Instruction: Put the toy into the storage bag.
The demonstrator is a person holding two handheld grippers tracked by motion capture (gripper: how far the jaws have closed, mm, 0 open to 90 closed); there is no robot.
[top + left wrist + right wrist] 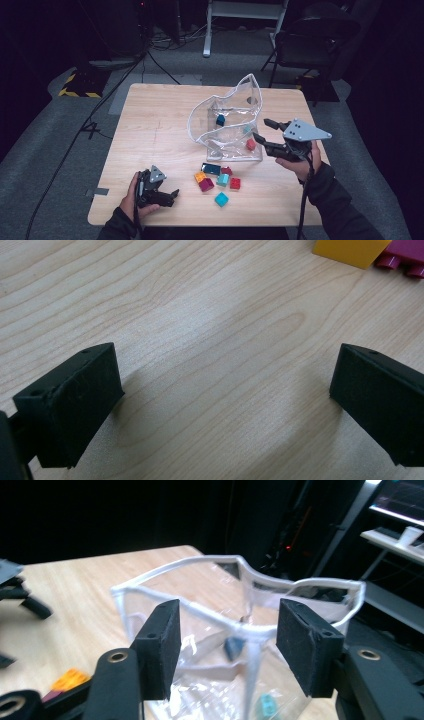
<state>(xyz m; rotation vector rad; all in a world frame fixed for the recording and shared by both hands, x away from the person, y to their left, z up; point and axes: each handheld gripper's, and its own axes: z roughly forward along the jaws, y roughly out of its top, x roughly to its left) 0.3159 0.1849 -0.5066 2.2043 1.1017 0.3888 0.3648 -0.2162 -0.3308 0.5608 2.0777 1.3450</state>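
As right hand-held gripper (pixel 264 130) gapes by clear bag (pixel 227 120), blocks (pixel 218 178) w/ table (pixel 150 145)

This looks like a lab or recording studio set up for handling trials, kept dark apart from one lit wooden table (pixel 150 130) standing on grey carpet (pixel 45 150). Black cables (pixel 90 120) trail across the floor, and yellow-and-black hazard tape (pixel 75 90) marks a stand base at the left. Behind the table stand a white metal frame (pixel 240 20) and a black chair (pixel 310 45). In the right gripper view, a monitor (pixel 400 500) glows above a pale desk (pixel 395 540) in the far corner
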